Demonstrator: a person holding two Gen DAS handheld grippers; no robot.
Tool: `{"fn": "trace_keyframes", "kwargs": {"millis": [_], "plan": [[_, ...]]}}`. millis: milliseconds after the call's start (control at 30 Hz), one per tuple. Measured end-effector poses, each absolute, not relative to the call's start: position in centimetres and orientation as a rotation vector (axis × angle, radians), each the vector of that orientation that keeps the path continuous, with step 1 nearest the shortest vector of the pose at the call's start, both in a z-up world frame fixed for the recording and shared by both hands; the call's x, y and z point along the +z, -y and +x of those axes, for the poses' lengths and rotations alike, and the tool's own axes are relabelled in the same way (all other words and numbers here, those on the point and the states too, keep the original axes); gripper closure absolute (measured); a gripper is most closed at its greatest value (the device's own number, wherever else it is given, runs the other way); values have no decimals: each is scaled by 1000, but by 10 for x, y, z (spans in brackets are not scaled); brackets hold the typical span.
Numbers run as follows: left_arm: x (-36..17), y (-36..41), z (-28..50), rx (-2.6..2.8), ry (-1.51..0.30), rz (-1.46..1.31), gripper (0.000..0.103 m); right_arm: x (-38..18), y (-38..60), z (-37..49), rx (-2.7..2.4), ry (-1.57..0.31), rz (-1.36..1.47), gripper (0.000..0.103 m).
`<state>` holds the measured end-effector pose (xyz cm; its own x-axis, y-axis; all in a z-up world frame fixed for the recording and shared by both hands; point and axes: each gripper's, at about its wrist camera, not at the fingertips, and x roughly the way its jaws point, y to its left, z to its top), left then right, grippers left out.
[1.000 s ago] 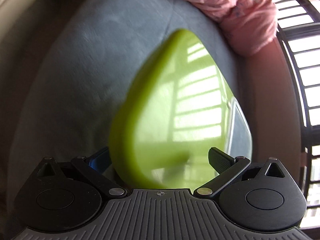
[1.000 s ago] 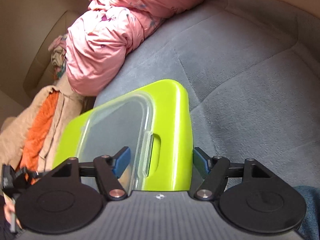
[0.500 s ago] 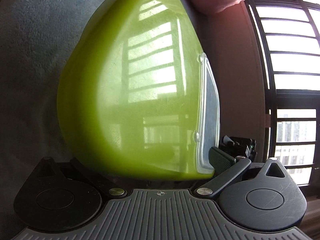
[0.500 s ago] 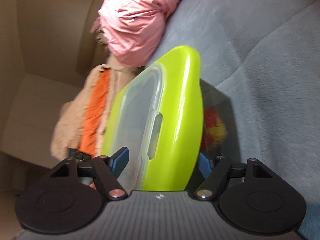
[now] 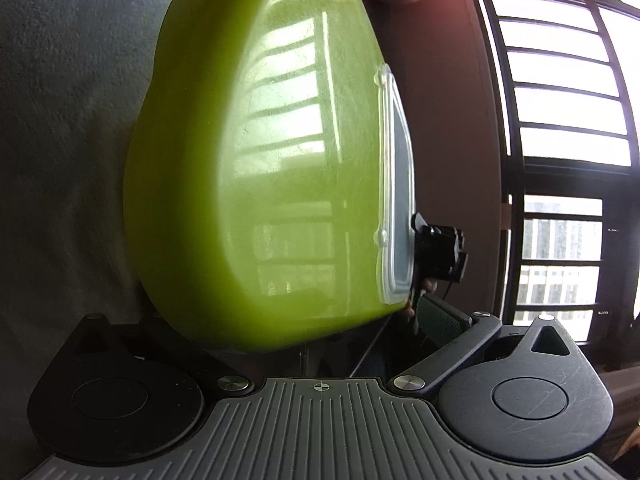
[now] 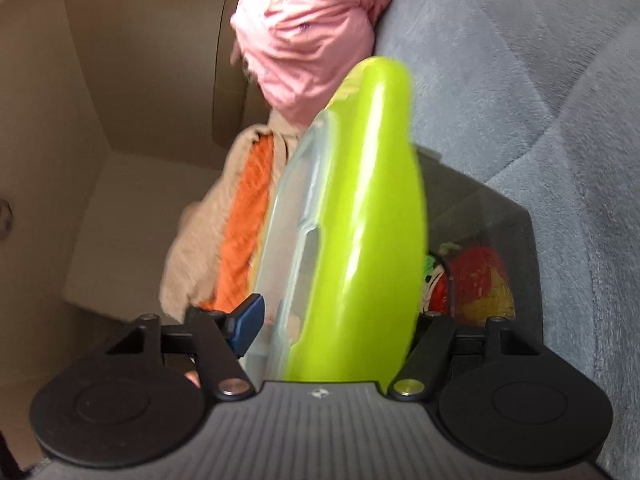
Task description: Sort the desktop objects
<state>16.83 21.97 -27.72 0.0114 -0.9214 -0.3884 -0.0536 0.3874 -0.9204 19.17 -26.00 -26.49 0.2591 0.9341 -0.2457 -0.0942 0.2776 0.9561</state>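
Here, the left gripper [image 5: 288, 332] and right gripper [image 6: 332, 328] each clamp the green lid [image 6: 360, 220], held on edge, long axis pointing away, above a dark bin [image 6: 504, 248] on the grey sofa [image 6: 540, 80]; pink garment [image 6: 304, 32] beyond.

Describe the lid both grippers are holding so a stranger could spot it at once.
Start from the grey sofa with the pink bundle on it. In front, held on edge between the right gripper and left gripper, is the lid. It alone is glossy lime-green plastic with a clear window panel; everything beside it is soft cloth.
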Motion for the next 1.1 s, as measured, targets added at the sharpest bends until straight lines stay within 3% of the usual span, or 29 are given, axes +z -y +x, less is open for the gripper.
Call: {"fn": "trace_keyframes", "kwargs": {"millis": [400, 600, 867, 1100], "plan": [[-274, -248, 166, -889, -1279, -1143, 0, -272, 265, 193, 901, -1051, 1057, 37], [-289, -226, 178, -849, -1296, -1236, 0, -272, 265, 191, 905, -1047, 1054, 37], [-264, -164, 203, -783, -1220, -1110, 0, -261, 256, 185, 910, -1001, 957, 40], [-261, -176, 229, -781, -1178, -1101, 0, -246, 248, 194, 880, -876, 871, 36]]}}
